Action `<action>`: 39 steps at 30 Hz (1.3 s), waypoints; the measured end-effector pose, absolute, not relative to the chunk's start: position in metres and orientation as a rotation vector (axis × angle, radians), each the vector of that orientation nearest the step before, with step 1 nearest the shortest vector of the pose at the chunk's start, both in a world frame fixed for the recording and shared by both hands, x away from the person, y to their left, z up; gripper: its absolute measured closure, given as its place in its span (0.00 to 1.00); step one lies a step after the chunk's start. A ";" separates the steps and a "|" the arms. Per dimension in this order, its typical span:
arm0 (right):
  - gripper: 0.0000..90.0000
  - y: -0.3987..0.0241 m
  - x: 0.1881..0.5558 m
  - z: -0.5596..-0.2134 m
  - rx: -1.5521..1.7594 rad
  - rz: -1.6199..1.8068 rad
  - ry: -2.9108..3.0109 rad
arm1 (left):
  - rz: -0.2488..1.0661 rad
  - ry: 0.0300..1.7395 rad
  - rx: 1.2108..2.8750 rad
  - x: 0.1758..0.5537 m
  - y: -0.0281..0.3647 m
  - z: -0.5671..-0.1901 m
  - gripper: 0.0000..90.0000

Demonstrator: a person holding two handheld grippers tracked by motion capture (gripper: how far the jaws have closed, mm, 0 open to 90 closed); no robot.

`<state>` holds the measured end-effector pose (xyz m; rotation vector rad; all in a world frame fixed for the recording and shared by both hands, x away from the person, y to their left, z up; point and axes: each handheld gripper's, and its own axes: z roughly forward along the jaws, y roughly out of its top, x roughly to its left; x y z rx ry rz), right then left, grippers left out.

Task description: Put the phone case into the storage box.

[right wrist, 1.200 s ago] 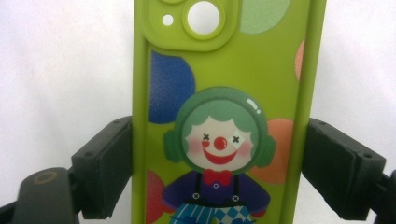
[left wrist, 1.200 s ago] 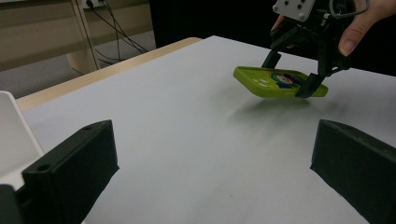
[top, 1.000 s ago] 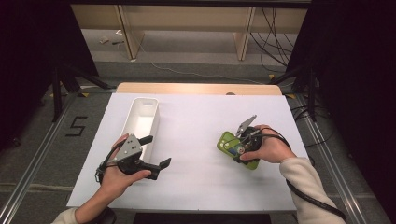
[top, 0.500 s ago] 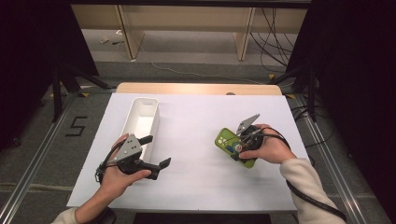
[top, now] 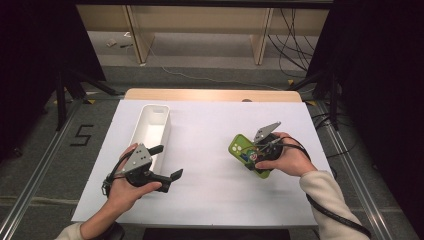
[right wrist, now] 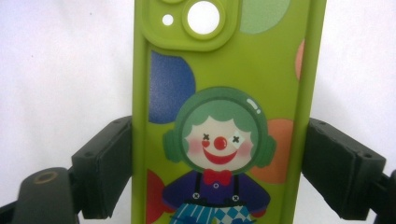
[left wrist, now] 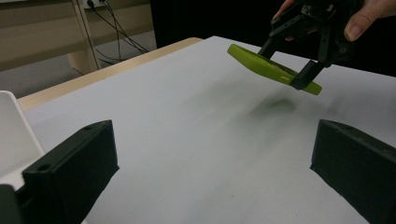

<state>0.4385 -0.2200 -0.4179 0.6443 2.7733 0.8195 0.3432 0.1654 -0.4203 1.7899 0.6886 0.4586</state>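
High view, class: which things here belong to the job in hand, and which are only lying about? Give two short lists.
In the job:
- green phone case, lifted off the table, clamped across its width by the right gripper
- white tray, probably its destination
- left gripper, open, holding nothing

Lying about:
- cables on the floor beyond the table
- small scraps on the floor

The tray (top: 151, 131) is sitting on the tabletop (top: 210, 135) at the left; the phone case (top: 245, 154) is hanging above the tabletop, well apart at the right.
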 end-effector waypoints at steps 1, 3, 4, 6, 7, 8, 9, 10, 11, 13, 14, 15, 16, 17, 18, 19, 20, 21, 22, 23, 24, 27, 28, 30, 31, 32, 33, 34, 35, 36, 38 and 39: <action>0.18 -0.220 0.438 -0.417 0.644 0.839 2.764 | 0.459 0.689 1.790 0.343 0.165 -0.420 0.00; 0.18 -0.221 0.438 -0.417 0.645 0.851 2.760 | 0.459 0.690 1.789 0.343 0.166 -0.420 0.00; 0.18 -0.221 0.438 -0.417 0.646 0.859 2.756 | 0.459 0.690 1.790 0.343 0.166 -0.420 0.00; 0.18 -0.221 0.437 -0.417 0.645 0.884 2.742 | 0.458 0.691 1.789 0.343 0.165 -0.420 0.00; 0.18 -0.221 0.437 -0.417 0.645 0.884 2.742 | 0.458 0.691 1.789 0.343 0.165 -0.420 0.00; 0.18 -0.220 0.437 -0.417 0.642 0.895 2.738 | 0.459 0.691 1.788 0.343 0.165 -0.420 0.00; 0.19 -0.220 0.437 -0.417 0.641 0.896 2.733 | 0.459 0.691 1.787 0.343 0.165 -0.420 0.00; 0.18 -0.220 0.437 -0.417 0.635 0.906 2.726 | 0.459 0.691 1.788 0.343 0.166 -0.420 0.00; 0.18 -0.220 0.438 -0.417 0.631 0.918 2.715 | 0.460 0.691 1.789 0.343 0.166 -0.420 0.00; 0.18 -0.220 0.437 -0.417 0.634 0.924 2.714 | 0.460 0.692 1.788 0.343 0.166 -0.420 0.00; 0.18 -0.220 0.437 -0.417 0.634 0.929 2.713 | 0.460 0.691 1.788 0.343 0.166 -0.420 0.00; 0.18 -0.220 0.437 -0.417 0.633 0.941 2.708 | 0.460 0.692 1.788 0.343 0.166 -0.420 0.00; 0.18 -0.220 0.437 -0.417 0.633 0.941 2.708 | 0.460 0.691 1.788 0.343 0.166 -0.420 0.00; 0.18 -0.219 0.437 -0.417 0.631 0.950 2.700 | 0.460 0.691 1.788 0.343 0.166 -0.420 0.00; 0.18 -0.219 0.437 -0.417 0.631 0.950 2.700 | 0.460 0.691 1.788 0.343 0.166 -0.420 0.00; 0.18 -0.219 0.437 -0.417 0.631 0.955 2.692 | 0.460 0.692 1.788 0.343 0.166 -0.420 0.00; 0.18 -0.218 0.437 -0.417 0.634 0.960 2.687 | 0.460 0.692 1.787 0.343 0.166 -0.420 0.00; 0.18 -0.218 0.437 -0.417 0.632 0.965 2.677 | 0.460 0.692 1.788 0.343 0.166 -0.420 0.00; 0.18 -0.218 0.437 -0.417 0.632 0.965 2.677 | 0.460 0.692 1.788 0.343 0.166 -0.420 0.00; 0.18 -0.218 0.437 -0.417 0.632 0.968 2.676 | 0.461 0.692 1.788 0.343 0.166 -0.420 0.00; 0.18 -0.218 0.437 -0.417 0.632 0.972 2.672 | 0.461 0.692 1.788 0.343 0.166 -0.420 0.00; 0.18 -0.217 0.437 -0.416 0.638 0.999 2.650 | 0.462 0.693 1.789 0.343 0.166 -0.420 0.00; 0.18 -0.217 0.437 -0.416 0.642 1.003 2.646 | 0.463 0.693 1.789 0.343 0.166 -0.420 0.00; 0.18 -0.217 0.437 -0.416 0.642 1.009 2.641 | 0.463 0.694 1.789 0.343 0.166 -0.420 0.00; 0.18 -0.217 0.437 -0.415 0.643 1.017 2.630 | 0.463 0.694 1.789 0.343 0.166 -0.420 0.00; 0.18 -0.217 0.437 -0.415 0.643 1.017 2.630 | 0.463 0.694 1.789 0.343 0.166 -0.420 0.00; 0.18 -0.217 0.437 -0.415 0.646 1.021 2.625 | 0.464 0.695 1.789 0.343 0.166 -0.420 0.00; 0.18 -0.216 0.437 -0.415 0.653 1.027 2.620 | 0.464 0.695 1.789 0.343 0.166 -0.420 0.00; 0.18 -0.216 0.437 -0.415 0.654 1.036 2.616 | 0.463 0.696 1.788 0.344 0.166 -0.420 0.00; 0.18 -0.216 0.437 -0.415 0.656 1.046 2.603 | 0.465 0.696 1.789 0.343 0.166 -0.420 0.00; 0.18 -0.216 0.437 -0.415 0.656 1.055 2.599 | 0.465 0.696 1.789 0.343 0.166 -0.420 0.00; 0.18 -0.216 0.437 -0.414 0.657 1.064 2.594 | 0.466 0.696 1.789 0.343 0.166 -0.420 0.00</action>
